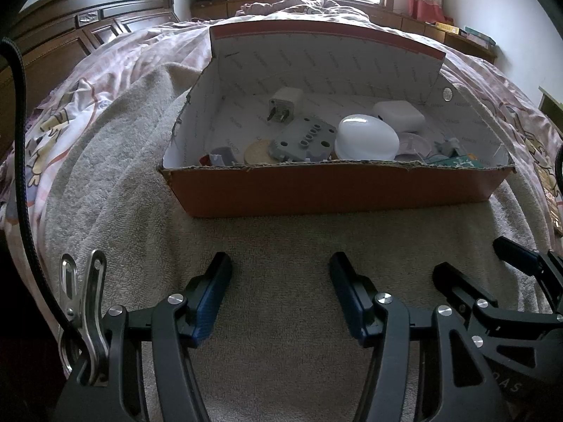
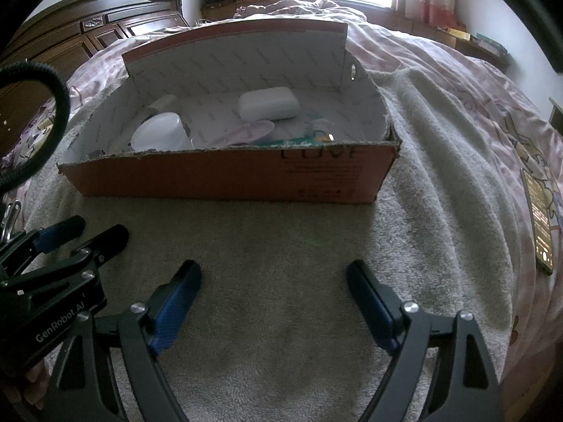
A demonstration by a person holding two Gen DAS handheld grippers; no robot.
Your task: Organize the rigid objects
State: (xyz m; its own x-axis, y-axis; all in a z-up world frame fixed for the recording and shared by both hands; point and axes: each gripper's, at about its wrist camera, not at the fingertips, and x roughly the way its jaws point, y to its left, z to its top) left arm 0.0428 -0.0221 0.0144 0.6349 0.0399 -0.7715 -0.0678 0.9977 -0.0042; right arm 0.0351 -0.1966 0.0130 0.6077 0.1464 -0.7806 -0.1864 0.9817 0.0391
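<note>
Both grippers hover over bare grey towel (image 2: 281, 246), nothing between their fingers: the left gripper (image 1: 280, 274) stands half open, the right gripper (image 2: 273, 283) wide. Straight ahead of them sits the orange box (image 1: 334, 190), already holding the rigid things. By my judgement, the white dome lamp (image 1: 367, 137) is smooth and slippery, best pinched low across its rim; the white case (image 2: 269, 103) is light and stiff, taken across its short sides; the plug (image 1: 284, 103) by its body.
</note>
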